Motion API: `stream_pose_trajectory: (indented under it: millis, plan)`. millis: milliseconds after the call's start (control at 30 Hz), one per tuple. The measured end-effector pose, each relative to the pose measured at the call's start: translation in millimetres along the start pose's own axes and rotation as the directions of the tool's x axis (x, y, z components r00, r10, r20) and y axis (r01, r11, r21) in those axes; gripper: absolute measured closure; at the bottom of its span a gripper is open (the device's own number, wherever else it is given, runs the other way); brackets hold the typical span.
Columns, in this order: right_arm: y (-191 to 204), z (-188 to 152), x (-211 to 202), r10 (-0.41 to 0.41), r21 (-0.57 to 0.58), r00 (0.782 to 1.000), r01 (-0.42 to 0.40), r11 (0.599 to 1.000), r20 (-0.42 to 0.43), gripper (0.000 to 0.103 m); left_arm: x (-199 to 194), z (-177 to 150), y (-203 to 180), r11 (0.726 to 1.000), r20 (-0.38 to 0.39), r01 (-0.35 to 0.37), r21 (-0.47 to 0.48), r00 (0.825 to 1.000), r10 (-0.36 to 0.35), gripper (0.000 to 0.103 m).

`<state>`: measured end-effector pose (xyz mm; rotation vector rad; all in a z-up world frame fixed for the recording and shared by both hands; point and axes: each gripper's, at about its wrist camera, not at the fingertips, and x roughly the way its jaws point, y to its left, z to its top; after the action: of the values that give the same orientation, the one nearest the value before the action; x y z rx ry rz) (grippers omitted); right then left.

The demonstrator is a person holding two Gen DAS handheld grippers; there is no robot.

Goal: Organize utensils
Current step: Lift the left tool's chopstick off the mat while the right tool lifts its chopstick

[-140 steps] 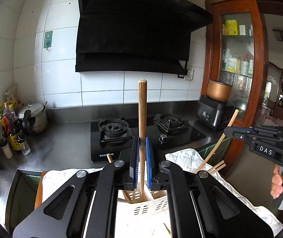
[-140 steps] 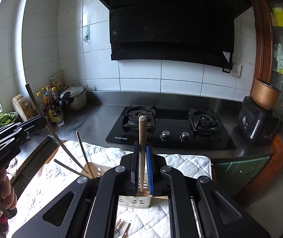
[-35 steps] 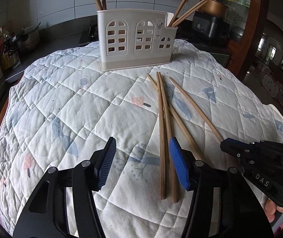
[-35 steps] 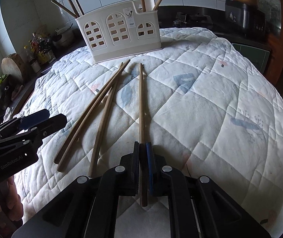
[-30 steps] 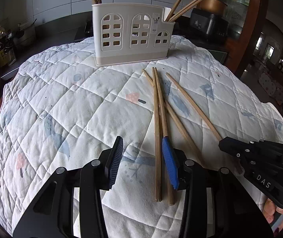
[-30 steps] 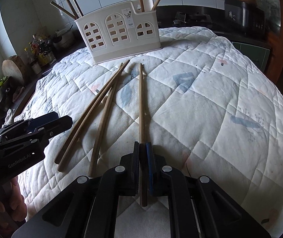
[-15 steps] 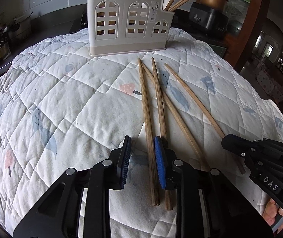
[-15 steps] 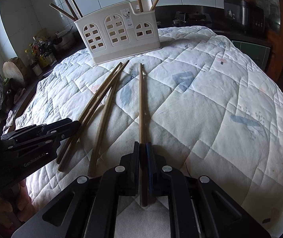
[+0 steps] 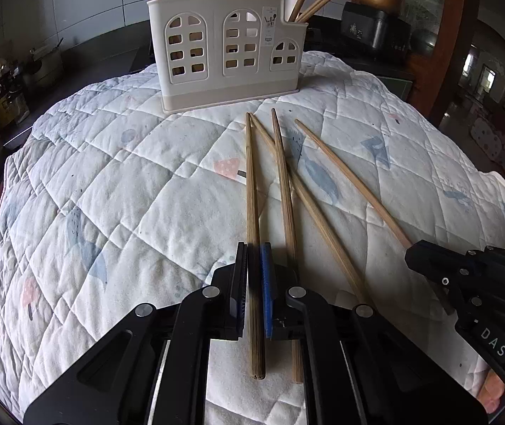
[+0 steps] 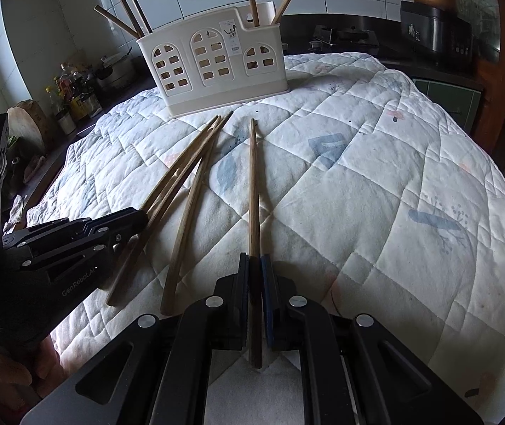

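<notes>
Both tools are down low over the quilted cloth point(image 9: 118, 194) that covers the worktop; the left tool point(image 9: 254, 283) is clamped tight on one chopstick point(image 9: 252, 191), pads pressed to either side of its thick end, with the blunt tip poking out behind the pads toward the camera; the stick is pale brown wood, round, straight, tapering to a narrow point near the holder; it lies flat on the cloth.

The right tool point(image 10: 255, 285) is likewise fully closed on its own chopstick point(image 10: 253, 191), a slightly darker brown one, gripped near the thick end, its thin tip pointing at the holder; it too rests on the cloth.

Between the two gripped sticks lie two loose chopsticks point(image 9: 287, 191); these cross close to their thin tips, just beside the left tool's stick, and fan apart toward the near edge; one passes right next to the left tool's blue pad.

The cream plastic holder point(image 9: 227, 46) stands upright at the far side of the cloth, with arched window cut-outs along its front and a small label; several chopsticks already stand inside it, leaning out at both ends.

A hand point(image 10: 8, 368) shows at the lower left of the right wrist view, wrapped round the left tool's handle.
</notes>
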<state>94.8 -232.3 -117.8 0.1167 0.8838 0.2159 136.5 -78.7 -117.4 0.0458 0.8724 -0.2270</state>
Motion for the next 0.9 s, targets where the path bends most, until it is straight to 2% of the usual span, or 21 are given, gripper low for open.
stream_pose_trajectory:
  millis: [267,567,733,900]
  plan:
    - [6,11,-38,-0.004,-0.034,0.995,0.008,0.999,0.096,0.096,-37,7,9,1.000,0.096,0.021,-0.003,0.995,-0.021,0.097]
    - [18,43,-77,0.005,-0.108,0.977,0.018,0.994,0.213,0.096,-72,23,17,0.997,0.181,0.080,-0.010,0.980,-0.077,0.097]
    - [19,73,-83,0.039,-0.144,0.974,-0.006,0.990,0.224,0.096,-81,39,28,0.991,0.205,0.125,-0.038,0.972,-0.115,0.097]
    - [15,117,-83,0.085,-0.161,0.977,-0.053,0.986,0.197,0.096,-84,57,35,0.993,0.223,0.119,-0.027,0.969,-0.110,0.097]
